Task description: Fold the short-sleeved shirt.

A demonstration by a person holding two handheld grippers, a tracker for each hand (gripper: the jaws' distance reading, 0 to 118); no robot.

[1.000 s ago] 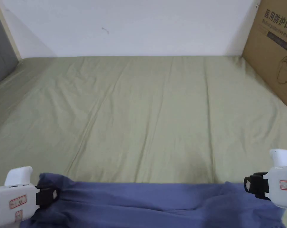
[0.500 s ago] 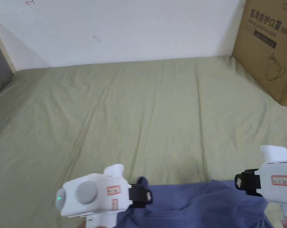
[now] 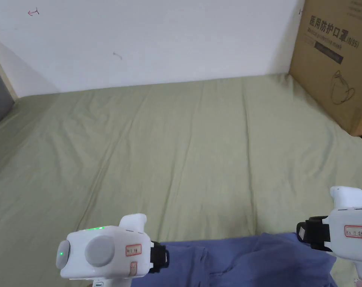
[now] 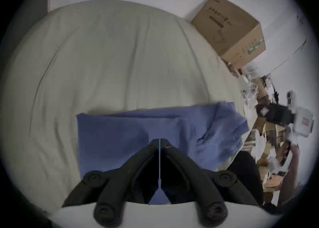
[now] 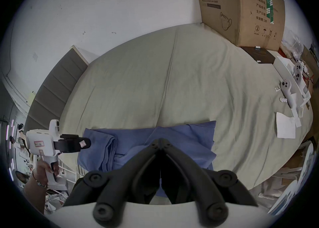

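A blue short-sleeved shirt (image 3: 247, 261) lies crumpled along the near edge of a green-sheeted bed (image 3: 184, 149). My left gripper (image 3: 162, 257) sits at the shirt's left edge with its jaws together, and I see no cloth lifted by it. In the left gripper view its jaws meet over the shirt (image 4: 120, 133). My right gripper (image 3: 303, 236) is at the shirt's far right corner, where the cloth (image 5: 181, 138) rises to its closed tips. The left gripper (image 5: 86, 143), held in a hand, hovers by a bunched fold.
A big cardboard box (image 3: 335, 63) stands at the bed's back right against the white wall. Controllers (image 5: 288, 93), papers (image 5: 284, 128) and a dark flat box (image 5: 259, 57) lie on the bed's right side. A grey headboard (image 5: 57, 90) closes off the left.
The left gripper carried the shirt's left end rightward over the shirt, then drew back a little to the left and lower. The shirt now looks narrower. The right gripper has barely moved.
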